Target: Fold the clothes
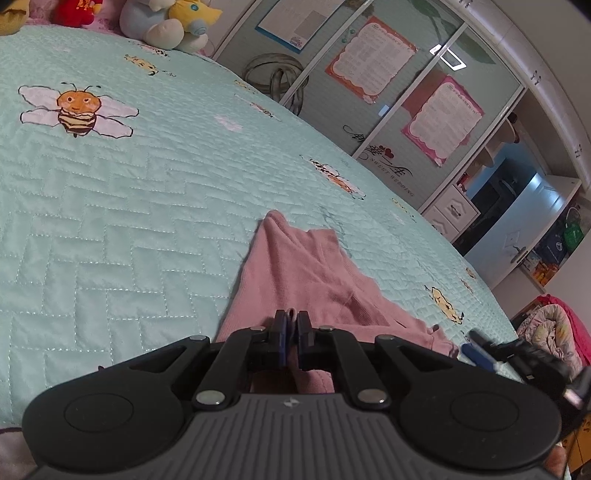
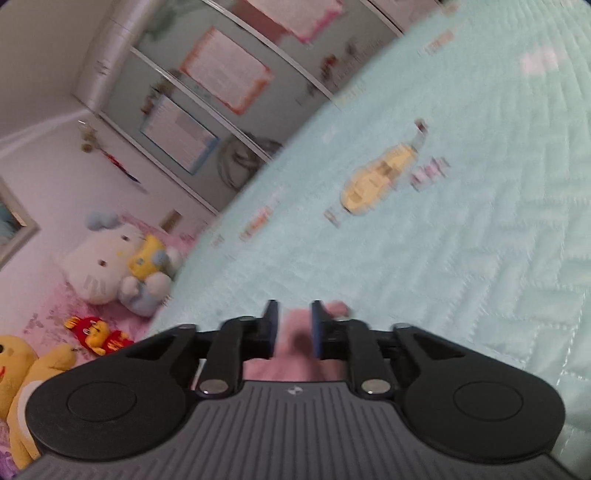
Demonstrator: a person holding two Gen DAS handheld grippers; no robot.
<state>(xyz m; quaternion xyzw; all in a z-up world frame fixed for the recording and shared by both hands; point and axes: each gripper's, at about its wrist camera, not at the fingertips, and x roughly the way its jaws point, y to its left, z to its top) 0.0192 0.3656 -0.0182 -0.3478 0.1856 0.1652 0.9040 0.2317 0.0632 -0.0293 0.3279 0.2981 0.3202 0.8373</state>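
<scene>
A pink garment [image 1: 310, 273] lies on the teal quilted bedspread [image 1: 129, 221], stretching away from me to a narrow end. My left gripper [image 1: 291, 317] is shut on a small fold of its near edge. In the left wrist view, my right gripper [image 1: 476, 345] sits low at the right, just beyond the garment's right corner. The right wrist view is blurred. It shows the right gripper [image 2: 293, 314] with its jaws apart and the pink garment [image 2: 295, 354] lying beneath the gap. The blue pads are not pressing on the cloth.
Plush toys [image 1: 166, 22] sit at the head of the bed, also visible as plush toys [image 2: 107, 266] in the right wrist view. A wardrobe [image 1: 388, 92] with posters stands past the bed's far side. A heap of bedding [image 1: 550, 325] lies off the bed at the right.
</scene>
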